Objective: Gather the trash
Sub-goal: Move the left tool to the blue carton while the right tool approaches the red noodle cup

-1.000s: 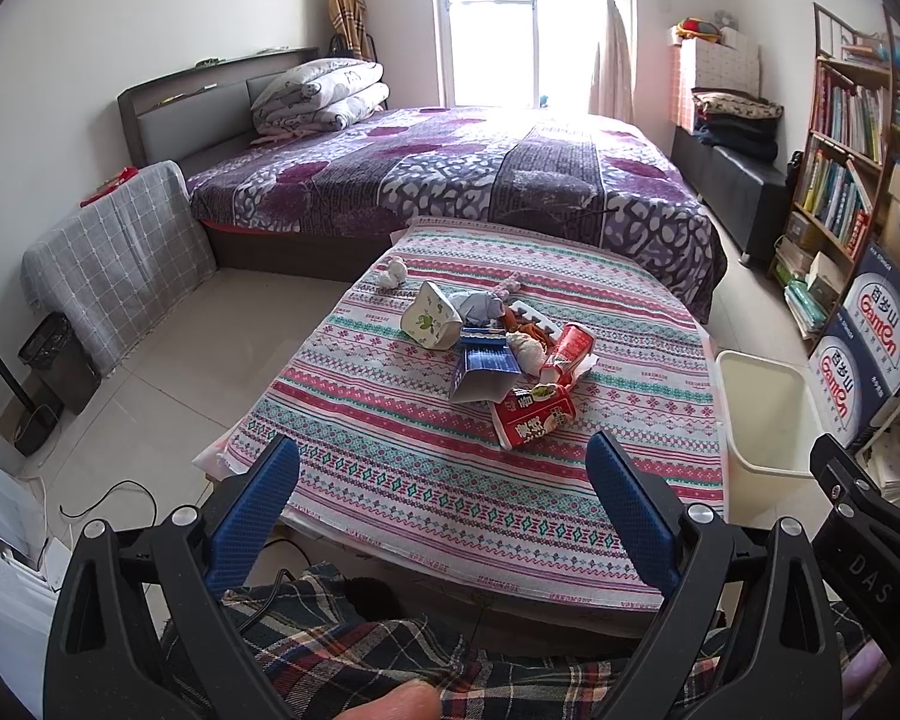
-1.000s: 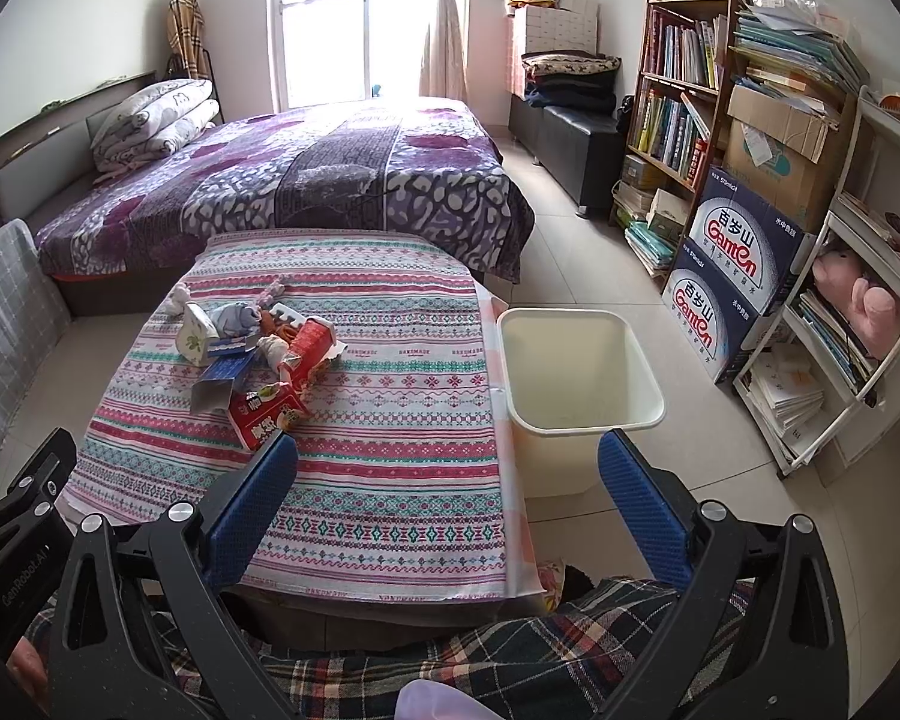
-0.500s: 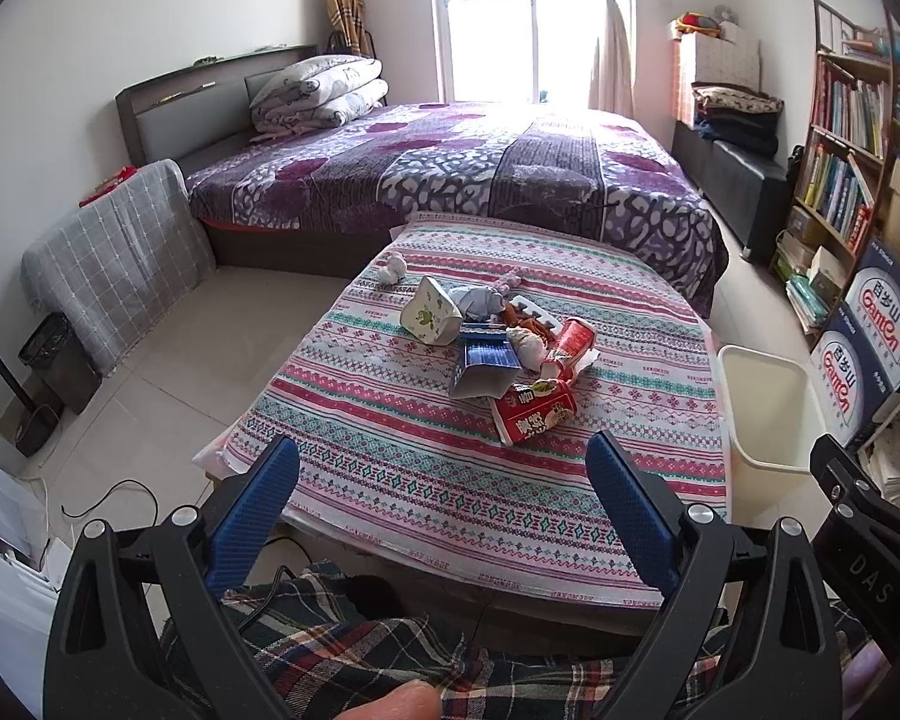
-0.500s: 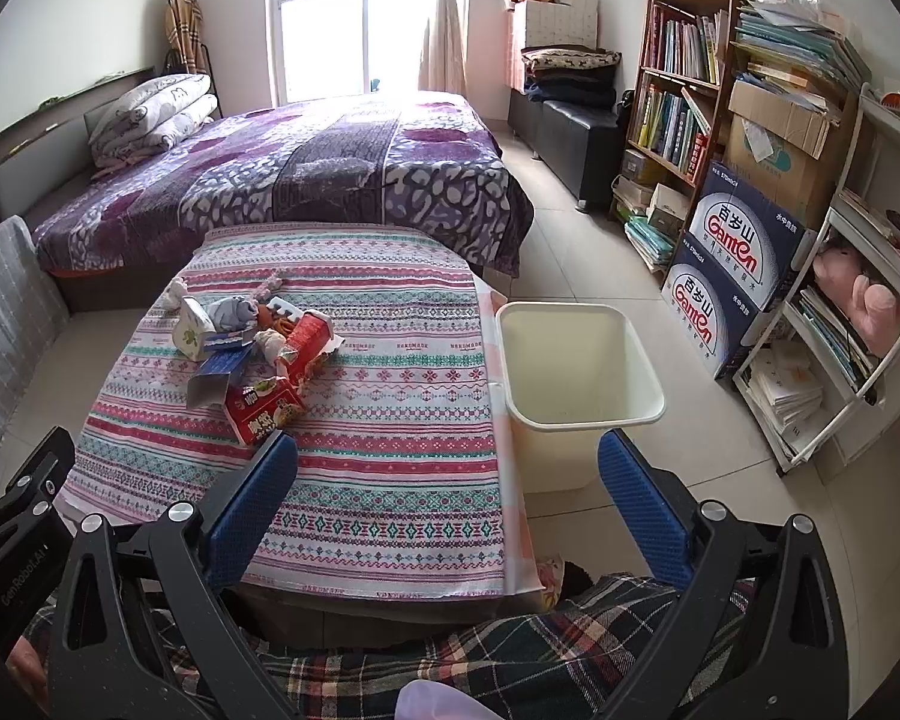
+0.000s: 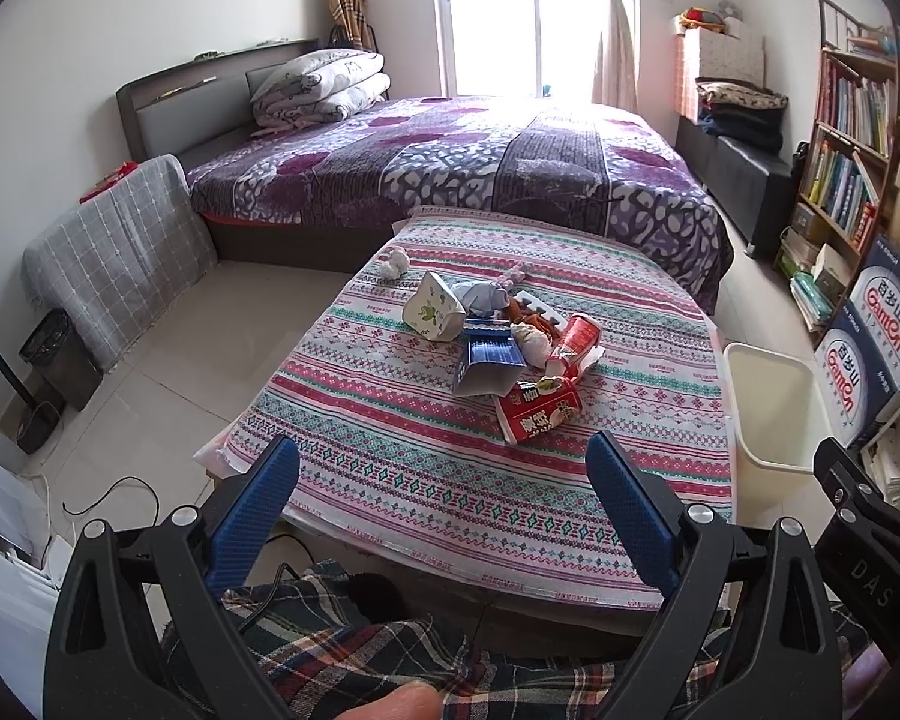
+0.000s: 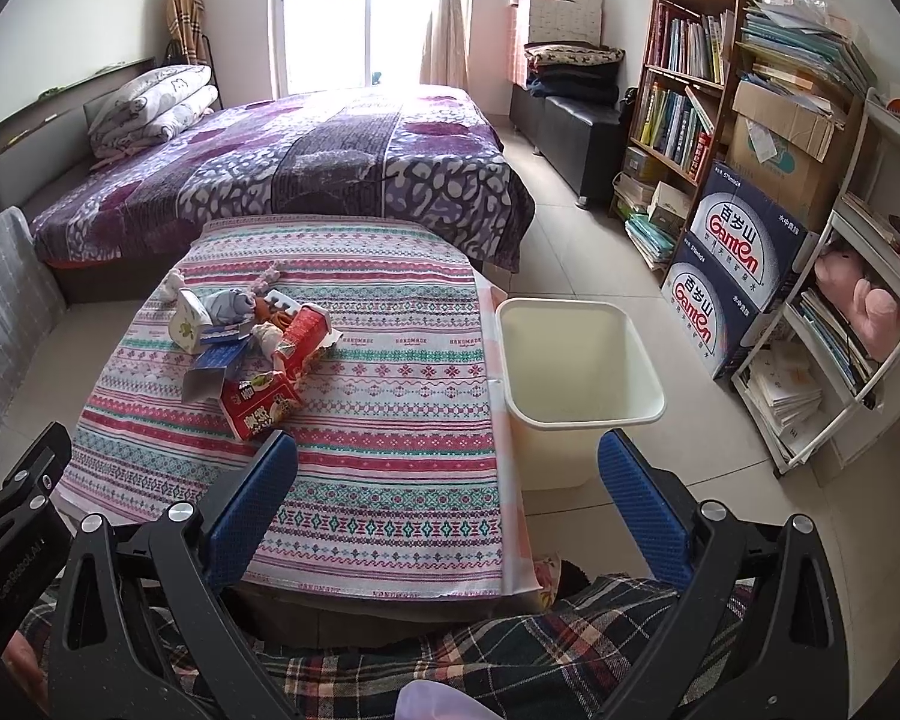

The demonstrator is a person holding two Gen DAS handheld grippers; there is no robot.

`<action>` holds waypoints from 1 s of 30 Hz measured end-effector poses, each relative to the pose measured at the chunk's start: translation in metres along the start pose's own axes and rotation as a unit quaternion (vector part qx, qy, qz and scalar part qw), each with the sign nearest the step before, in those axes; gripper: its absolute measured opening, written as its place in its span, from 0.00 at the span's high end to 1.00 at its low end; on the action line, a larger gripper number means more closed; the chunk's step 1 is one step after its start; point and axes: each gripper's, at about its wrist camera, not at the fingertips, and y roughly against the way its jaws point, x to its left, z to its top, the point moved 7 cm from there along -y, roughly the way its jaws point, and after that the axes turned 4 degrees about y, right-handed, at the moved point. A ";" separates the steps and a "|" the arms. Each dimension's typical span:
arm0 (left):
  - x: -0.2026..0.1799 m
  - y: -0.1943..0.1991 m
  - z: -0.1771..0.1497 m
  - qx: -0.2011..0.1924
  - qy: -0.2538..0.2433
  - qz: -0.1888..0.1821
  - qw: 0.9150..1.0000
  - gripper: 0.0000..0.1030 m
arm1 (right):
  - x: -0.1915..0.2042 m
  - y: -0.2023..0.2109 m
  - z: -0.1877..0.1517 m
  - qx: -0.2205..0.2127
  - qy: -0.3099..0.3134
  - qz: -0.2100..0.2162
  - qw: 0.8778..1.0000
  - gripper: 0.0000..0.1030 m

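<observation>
I hold two claws, and both stand wide apart with nothing between the blue fingers: my left claw (image 5: 444, 501) and my right claw (image 6: 447, 495) hang over my plaid lap, short of the table (image 5: 426, 468). The trash (image 5: 501, 348) lies in one heap near the middle of the striped cloth: one red carton (image 5: 537, 414), one blue carton (image 5: 487, 360), one white patterned box (image 5: 432, 307), one red cup (image 5: 576, 339), and some crumpled bits I cannot count for sure. One wad (image 5: 395, 261) sits apart, toward the far left corner. One cream bin (image 6: 576, 360) stands on the floor, touching the table's right edge. The right view shows the bin whole and open; the left view shows only part of it.
</observation>
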 end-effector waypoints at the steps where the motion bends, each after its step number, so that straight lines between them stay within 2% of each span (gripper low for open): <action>1: 0.000 -0.002 0.003 0.000 -0.001 0.002 1.000 0.09 | 0.000 -0.002 0.001 0.003 0.001 0.002 1.000 0.07; 5: 0.004 -0.012 0.024 0.001 0.001 0.006 1.000 0.09 | 0.003 -0.017 0.015 0.025 -0.002 0.019 1.000 0.07; 10: 0.017 -0.024 0.081 -0.029 0.032 0.009 0.999 0.07 | 0.004 -0.050 0.042 0.059 -0.016 0.045 0.997 0.07; 12: 0.017 -0.033 0.108 -0.047 0.046 -0.010 0.998 0.06 | 0.005 -0.068 0.057 0.073 -0.026 0.056 0.995 0.07; 13: 0.014 -0.044 0.117 -0.043 0.047 -0.023 0.998 0.06 | 0.004 -0.078 0.063 0.079 -0.035 0.059 0.994 0.07; 14: 0.007 -0.060 0.122 -0.025 0.038 -0.054 0.998 0.06 | 0.002 -0.087 0.069 0.086 -0.046 0.061 0.993 0.07; 15: -0.002 -0.080 0.121 0.014 0.025 -0.087 0.996 0.06 | 0.000 -0.099 0.073 0.095 -0.059 0.063 0.992 0.07; 17: -0.010 -0.120 0.111 0.092 0.034 -0.116 0.988 0.06 | -0.002 -0.121 0.077 0.118 -0.083 0.075 0.987 0.07; 20: -0.008 -0.172 0.091 0.161 0.076 -0.101 0.979 0.06 | -0.002 -0.151 0.077 0.156 -0.118 0.097 0.976 0.07; 23: -0.006 -0.213 0.072 0.216 0.111 -0.098 0.965 0.06 | 0.002 -0.176 0.074 0.175 -0.130 0.103 0.971 0.07; 27: -0.011 -0.254 0.058 0.275 0.114 -0.086 0.951 0.06 | 0.010 -0.206 0.067 0.184 -0.124 0.094 0.971 0.07; 30: -0.019 -0.277 0.056 0.309 0.114 -0.090 0.940 0.07 | 0.018 -0.225 0.054 0.223 -0.133 0.107 0.960 0.07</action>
